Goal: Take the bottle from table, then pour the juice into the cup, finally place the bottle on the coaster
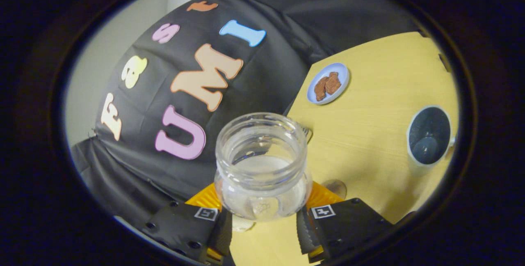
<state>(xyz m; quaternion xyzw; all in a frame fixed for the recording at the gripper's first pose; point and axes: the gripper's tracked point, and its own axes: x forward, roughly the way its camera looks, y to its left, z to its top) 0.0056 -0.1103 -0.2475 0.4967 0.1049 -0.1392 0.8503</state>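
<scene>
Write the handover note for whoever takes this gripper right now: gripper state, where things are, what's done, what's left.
Gripper: shut on the clear bottle, one finger each side, mouth open and facing forward.
Cup: on the yellow table, off beyond the fingers; looks dark inside, contents unclear.
Small plate with brown snacks sits farther back.
Done: bottle taken.
Left: whether pouring has happened cannot be told; then set the bottle on the coaster.

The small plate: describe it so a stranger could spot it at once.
Start from the yellow wooden table. Look past the clear bottle clamped between the tongs, toward the black cloth wall. The small plate lies there by the table's edge: flat, pale blue, holding brown pieces, unlike the deep, dark-lined cup.
</scene>
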